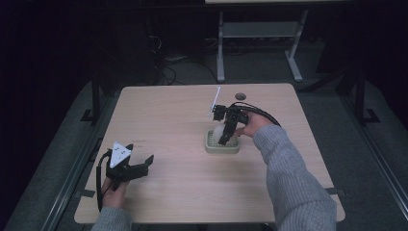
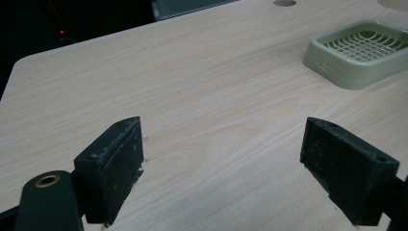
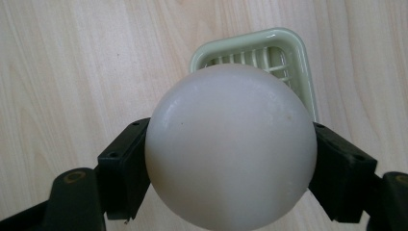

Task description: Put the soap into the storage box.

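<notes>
Above the pale green basket point(image 1: 222, 143) that sits right of centre on the wooden table point(image 1: 183, 125), the right gripper point(image 1: 224, 136) points down with its jaws closed on a white ball point(image 3: 231, 144), so the ball is picked up and apparently only lowering and release remain. Well to the basket's left, the left gripper point(image 1: 140, 165) waits, jaws wide and empty.

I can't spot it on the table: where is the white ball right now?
The white ball is clamped between the right gripper's jaws, held just above the pale green basket right of the table's middle in the high view.
</notes>
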The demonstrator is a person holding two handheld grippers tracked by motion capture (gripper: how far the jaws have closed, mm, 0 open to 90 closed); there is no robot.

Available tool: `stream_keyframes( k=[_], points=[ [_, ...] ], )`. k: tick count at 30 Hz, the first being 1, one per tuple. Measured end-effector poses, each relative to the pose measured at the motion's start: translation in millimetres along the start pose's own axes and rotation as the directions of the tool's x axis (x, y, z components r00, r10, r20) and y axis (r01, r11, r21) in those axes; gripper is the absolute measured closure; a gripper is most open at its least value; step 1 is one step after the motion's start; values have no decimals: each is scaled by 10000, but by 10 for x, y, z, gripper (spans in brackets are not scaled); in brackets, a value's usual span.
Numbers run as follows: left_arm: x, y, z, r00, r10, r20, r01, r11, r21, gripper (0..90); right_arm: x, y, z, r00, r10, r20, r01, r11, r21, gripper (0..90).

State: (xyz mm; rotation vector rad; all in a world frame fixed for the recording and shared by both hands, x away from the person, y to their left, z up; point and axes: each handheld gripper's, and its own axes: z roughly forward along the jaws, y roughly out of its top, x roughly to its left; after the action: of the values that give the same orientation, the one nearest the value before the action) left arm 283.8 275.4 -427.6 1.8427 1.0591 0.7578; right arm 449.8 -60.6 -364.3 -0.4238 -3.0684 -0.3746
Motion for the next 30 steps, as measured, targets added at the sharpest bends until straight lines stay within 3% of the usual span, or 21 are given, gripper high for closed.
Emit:
stream_keyframes(
  k=[30],
  points=[
    [8, 1, -10, 10000, 12, -31, -12, 10000, 55, 148, -196, 36, 221, 9994, 329, 81, -331, 9990, 284, 234]
  ],
)
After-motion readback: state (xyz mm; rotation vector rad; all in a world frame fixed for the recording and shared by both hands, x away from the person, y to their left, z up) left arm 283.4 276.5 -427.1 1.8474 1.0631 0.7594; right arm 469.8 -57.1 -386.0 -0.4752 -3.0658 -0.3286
